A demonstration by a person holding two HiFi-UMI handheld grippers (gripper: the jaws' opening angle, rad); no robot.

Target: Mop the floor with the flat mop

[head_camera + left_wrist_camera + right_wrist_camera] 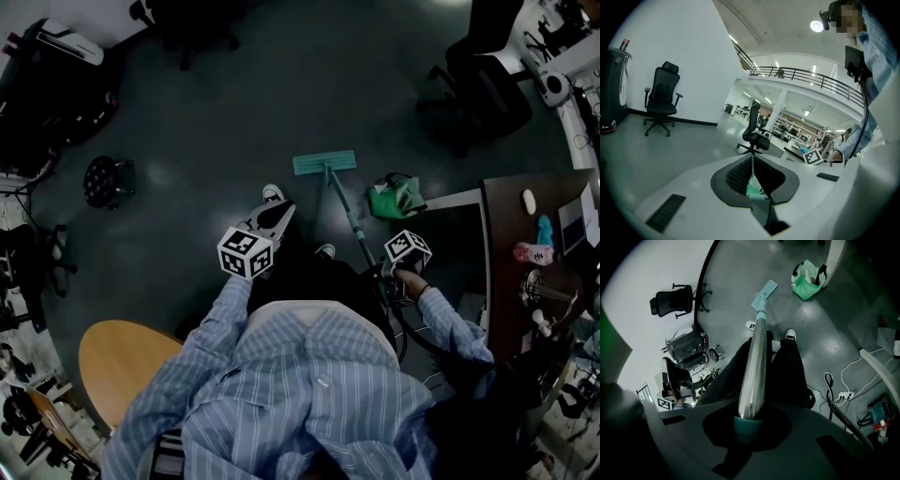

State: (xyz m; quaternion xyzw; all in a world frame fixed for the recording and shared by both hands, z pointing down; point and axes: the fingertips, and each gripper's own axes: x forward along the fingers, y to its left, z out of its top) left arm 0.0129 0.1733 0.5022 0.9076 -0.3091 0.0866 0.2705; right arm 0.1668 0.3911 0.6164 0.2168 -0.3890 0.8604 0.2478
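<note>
The flat mop has a teal head (324, 163) lying flat on the dark floor ahead of my feet, and its metal handle (349, 217) slants back toward my right hand. My right gripper (394, 267) is shut on the handle's top end. In the right gripper view the handle (754, 362) runs from a teal end cap between the jaws (749, 423) down to the mop head (764, 290). My left gripper (279, 214) hangs left of the handle, apart from it. Its pads (736, 174) meet at the tips with nothing held.
A green bag (394, 197) sits on the floor right of the mop head, beside a dark desk (511, 281) holding small items. A round wooden table (122, 361) is behind my left side. A stool (108, 178) and office chairs (478, 89) stand farther out.
</note>
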